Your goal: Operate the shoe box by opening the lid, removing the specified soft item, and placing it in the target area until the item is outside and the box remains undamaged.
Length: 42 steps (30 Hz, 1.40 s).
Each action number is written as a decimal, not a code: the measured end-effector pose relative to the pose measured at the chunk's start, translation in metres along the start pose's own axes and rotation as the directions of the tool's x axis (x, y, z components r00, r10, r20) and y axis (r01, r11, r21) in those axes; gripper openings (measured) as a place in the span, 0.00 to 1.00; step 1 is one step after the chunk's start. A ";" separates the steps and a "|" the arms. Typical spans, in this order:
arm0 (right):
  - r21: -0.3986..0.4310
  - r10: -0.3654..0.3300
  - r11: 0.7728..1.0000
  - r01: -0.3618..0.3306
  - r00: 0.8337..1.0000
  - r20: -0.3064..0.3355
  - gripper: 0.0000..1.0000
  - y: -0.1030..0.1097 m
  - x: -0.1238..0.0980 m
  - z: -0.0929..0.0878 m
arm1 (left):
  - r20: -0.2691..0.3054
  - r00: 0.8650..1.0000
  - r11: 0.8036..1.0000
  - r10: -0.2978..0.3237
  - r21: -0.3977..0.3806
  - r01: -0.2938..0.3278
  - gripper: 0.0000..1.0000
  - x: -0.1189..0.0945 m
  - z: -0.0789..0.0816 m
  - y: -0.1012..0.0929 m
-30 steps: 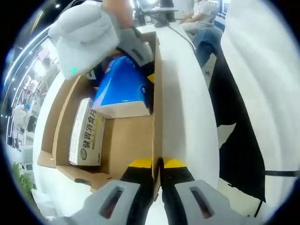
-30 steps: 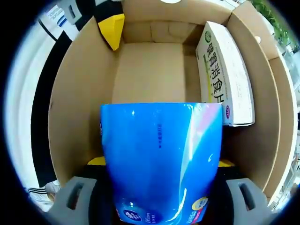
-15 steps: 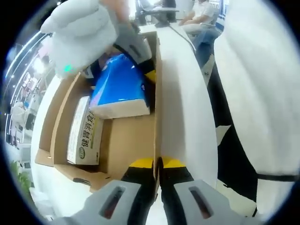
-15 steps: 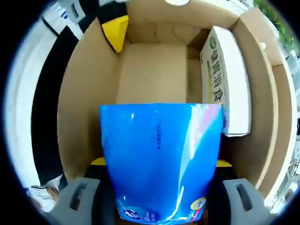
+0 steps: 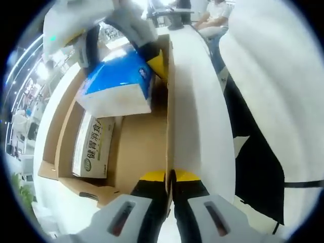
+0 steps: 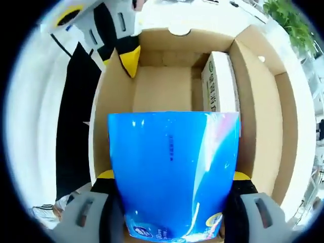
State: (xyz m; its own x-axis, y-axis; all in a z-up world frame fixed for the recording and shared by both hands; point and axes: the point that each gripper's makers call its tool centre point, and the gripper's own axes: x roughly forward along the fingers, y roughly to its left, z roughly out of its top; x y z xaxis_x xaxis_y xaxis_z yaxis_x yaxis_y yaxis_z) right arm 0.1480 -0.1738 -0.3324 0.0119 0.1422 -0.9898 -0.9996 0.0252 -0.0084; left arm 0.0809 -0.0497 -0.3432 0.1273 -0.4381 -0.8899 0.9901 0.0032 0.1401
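Note:
An open cardboard shoe box lies on a white table. My left gripper is shut on the box's near side wall, one yellow tip on each side of it. My right gripper is shut on a soft blue tissue pack and holds it above the box. In the left gripper view the pack hangs tilted over the box's far half, with the right gripper's fingertips against it. A white medicine carton lies along the box's inner wall. The left gripper's fingertips show on the box wall.
The white table runs along the box, with a black panel beside it. A person's white sleeve is close on the right. People sit far behind. A green plant stands past the box.
My right gripper has lifted the blue pack up from the box floor, and the box now looks smaller beneath it. The left gripper stays clamped on the wall.

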 end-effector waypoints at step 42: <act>0.033 -0.176 0.984 0.174 0.980 0.097 0.79 -0.001 -0.090 -0.011 | 0.011 1.000 1.000 0.020 0.013 -0.020 0.03 -0.002 0.001 0.000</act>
State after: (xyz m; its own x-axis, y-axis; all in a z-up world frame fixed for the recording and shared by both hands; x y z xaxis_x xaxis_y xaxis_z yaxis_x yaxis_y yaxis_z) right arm 0.1479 -0.1977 -0.2444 0.1903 0.2305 -0.9543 -0.9810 0.0826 -0.1757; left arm 0.0809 -0.0501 -0.3413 0.1464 -0.4475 -0.8822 0.9865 0.0003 0.1635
